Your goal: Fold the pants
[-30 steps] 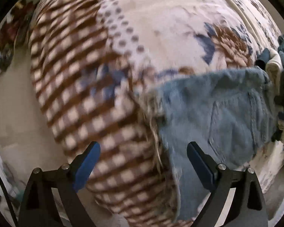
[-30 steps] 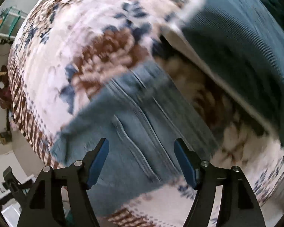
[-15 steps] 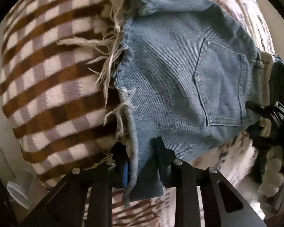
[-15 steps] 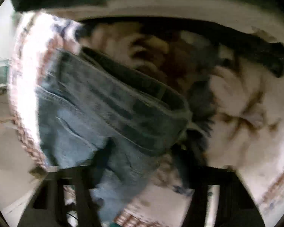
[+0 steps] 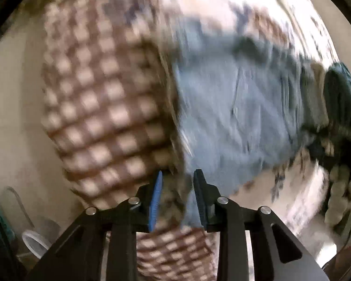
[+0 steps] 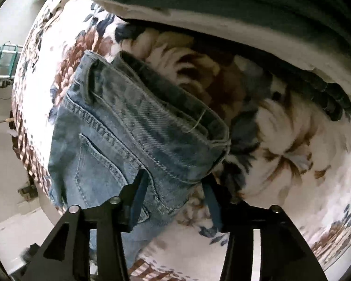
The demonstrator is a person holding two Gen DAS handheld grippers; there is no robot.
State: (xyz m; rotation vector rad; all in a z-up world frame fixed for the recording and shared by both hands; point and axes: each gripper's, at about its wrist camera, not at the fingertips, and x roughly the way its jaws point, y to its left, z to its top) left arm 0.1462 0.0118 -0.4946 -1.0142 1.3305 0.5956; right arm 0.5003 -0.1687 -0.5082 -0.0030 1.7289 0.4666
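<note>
Light blue denim shorts (image 5: 234, 117) lie on a floral and checked blanket (image 5: 100, 98). The left wrist view is blurred by motion. My left gripper (image 5: 177, 182) is nearly shut on the frayed hem edge of the shorts. In the right wrist view the shorts (image 6: 119, 126) show the waistband and a back pocket. My right gripper (image 6: 173, 185) is part closed around the waistband corner, with denim between its jaws.
A stack of folded clothes, dark green on top (image 6: 245, 0), sits just beyond the shorts; it also shows at the right of the left wrist view (image 5: 339, 98). The bed edge and floor lie to the left (image 5: 11, 117). A white cup (image 5: 35, 241) stands on the floor.
Both grippers went from open above the shorts to closing on them. The left one now lifts the hem and the view blurs; the right has closed in on the waistband.
</note>
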